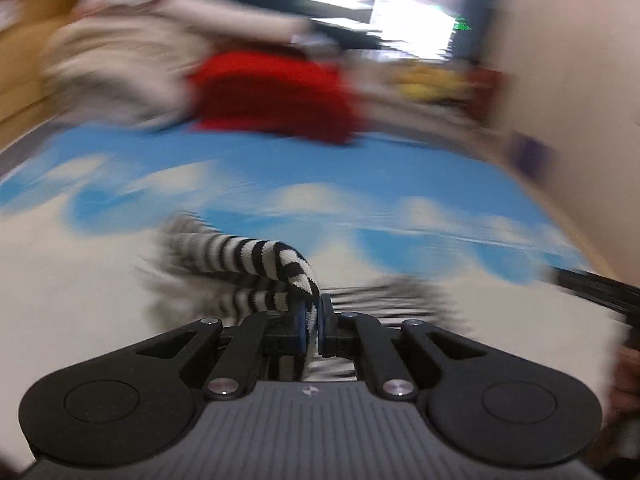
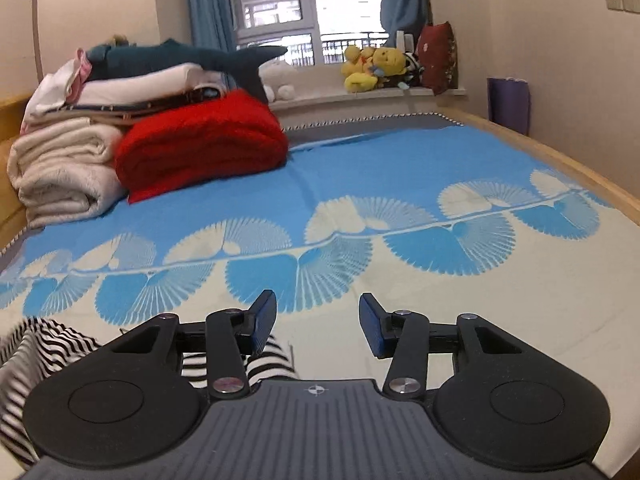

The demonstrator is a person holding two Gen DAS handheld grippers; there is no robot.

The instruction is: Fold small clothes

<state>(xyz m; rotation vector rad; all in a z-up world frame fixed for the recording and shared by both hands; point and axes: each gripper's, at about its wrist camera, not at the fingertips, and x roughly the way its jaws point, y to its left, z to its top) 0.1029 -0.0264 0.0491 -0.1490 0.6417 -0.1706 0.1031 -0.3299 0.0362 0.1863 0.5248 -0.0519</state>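
Note:
A black-and-white striped garment (image 1: 256,264) lies on the blue-and-cream bedspread (image 1: 320,168). My left gripper (image 1: 313,320) is shut on a bunched fold of it, and the cloth trails away to the left; this view is motion-blurred. In the right wrist view the same striped garment (image 2: 52,344) lies at the lower left, partly hidden under the gripper body. My right gripper (image 2: 318,326) is open and empty, low over the bedspread (image 2: 400,160), just right of the garment's edge.
A red folded blanket (image 2: 200,140) and a stack of cream and white bedding (image 2: 68,160) with a plush shark (image 2: 180,60) sit at the far left. Yellow plush toys (image 2: 372,66) line the windowsill. The wooden bed edge (image 2: 560,156) runs along the right.

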